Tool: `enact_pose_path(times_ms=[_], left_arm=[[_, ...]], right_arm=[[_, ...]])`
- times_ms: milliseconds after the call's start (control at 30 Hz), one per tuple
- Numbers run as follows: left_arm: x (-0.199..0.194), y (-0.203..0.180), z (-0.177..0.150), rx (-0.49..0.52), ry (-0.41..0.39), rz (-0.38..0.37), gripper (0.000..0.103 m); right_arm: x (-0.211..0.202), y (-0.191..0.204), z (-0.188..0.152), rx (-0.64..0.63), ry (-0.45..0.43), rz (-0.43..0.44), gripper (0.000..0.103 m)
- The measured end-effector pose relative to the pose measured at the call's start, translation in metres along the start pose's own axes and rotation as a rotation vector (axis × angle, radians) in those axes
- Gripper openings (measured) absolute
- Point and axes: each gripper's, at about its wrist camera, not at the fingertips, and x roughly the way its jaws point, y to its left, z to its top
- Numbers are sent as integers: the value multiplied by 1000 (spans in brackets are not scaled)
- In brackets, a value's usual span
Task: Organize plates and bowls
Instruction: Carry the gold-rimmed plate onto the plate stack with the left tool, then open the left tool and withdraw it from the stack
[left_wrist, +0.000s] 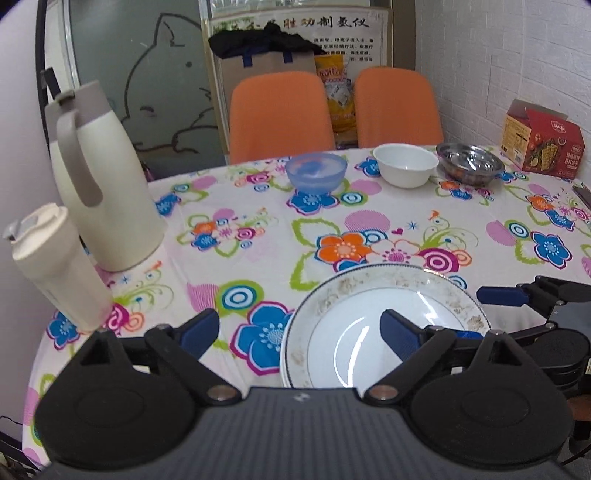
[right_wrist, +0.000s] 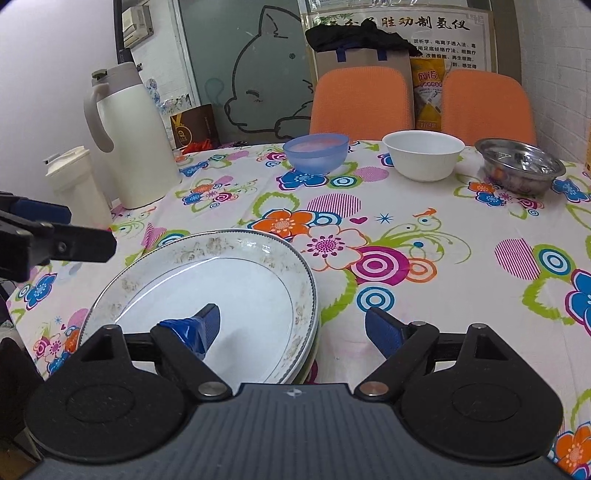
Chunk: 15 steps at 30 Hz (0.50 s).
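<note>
Floral tablecloth under round glossy stacked plates, both grippers spread wide, empty

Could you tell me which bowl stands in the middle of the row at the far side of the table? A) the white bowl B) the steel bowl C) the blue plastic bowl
A: the white bowl stands between the blue plastic bowl and the steel bowl.

open tablecloth midway, bowls behind, jug left

Orange chairs, white brick wall
</note>
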Motion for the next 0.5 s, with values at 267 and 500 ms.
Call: enact_pose_path(times_ms=[267, 500], left_arm=[[15, -21, 6, -96, -27, 11, 102], [21, -35, 17, -176, -62, 4, 103]], right_arm=[[-12, -25, 0, 145, -8, 22, 73], [-29, -58, 16, 335, 9, -12, 73]])
